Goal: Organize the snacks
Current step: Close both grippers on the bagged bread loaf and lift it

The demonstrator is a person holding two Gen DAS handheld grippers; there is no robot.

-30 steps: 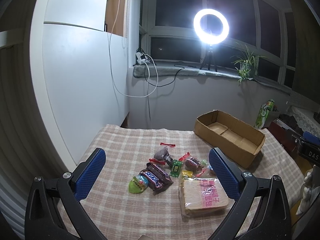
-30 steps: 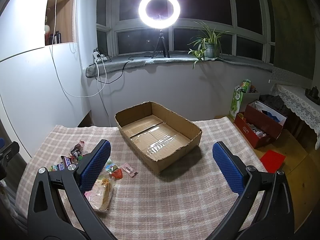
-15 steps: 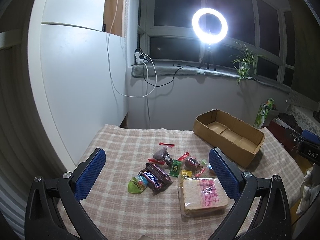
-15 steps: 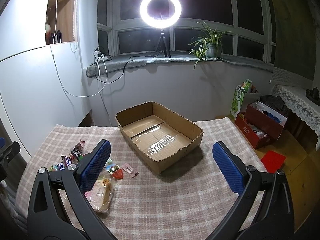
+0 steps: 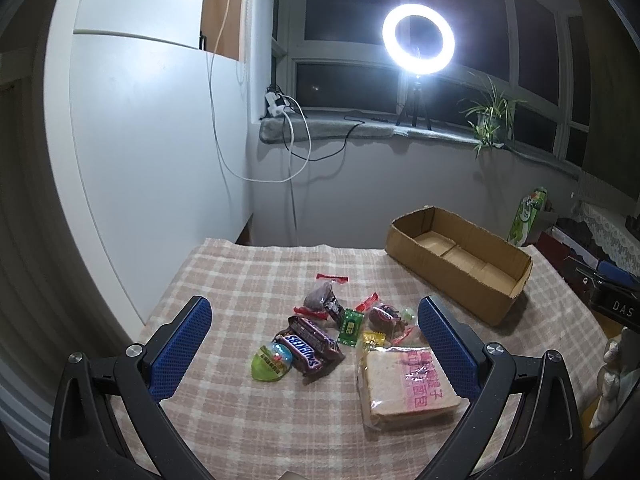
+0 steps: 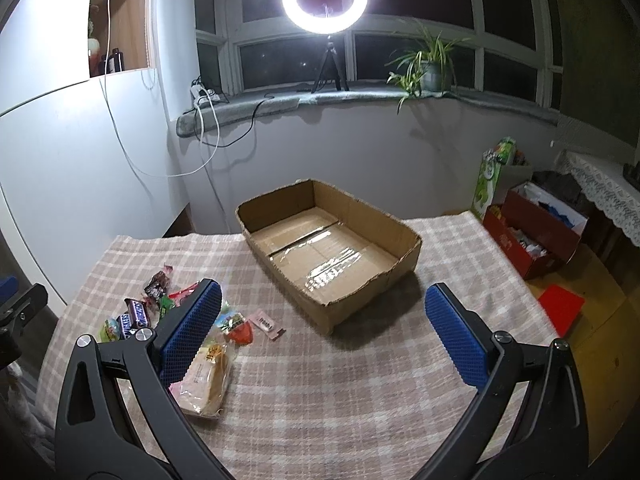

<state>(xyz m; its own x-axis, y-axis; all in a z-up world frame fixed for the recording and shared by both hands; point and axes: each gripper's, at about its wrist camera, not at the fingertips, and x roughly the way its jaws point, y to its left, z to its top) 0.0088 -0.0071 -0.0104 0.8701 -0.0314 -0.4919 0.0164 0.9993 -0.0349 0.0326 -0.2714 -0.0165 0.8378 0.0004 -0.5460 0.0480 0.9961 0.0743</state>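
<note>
Left wrist view shows the left gripper [image 5: 314,342] released above the snacks [image 5: 320,340] near the table's [image 5: 248,272] left edge, right gripper [image 6: 324,330] also released, so descend on one snack, then carry it to the box [image 5: 456,258].

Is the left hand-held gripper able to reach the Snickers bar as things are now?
Probably yes. The left hand-held gripper is open and the Snickers bar lies on top of the pile between its fingers, uncovered. The green egg touches it, so a clean grasp needs care.
</note>
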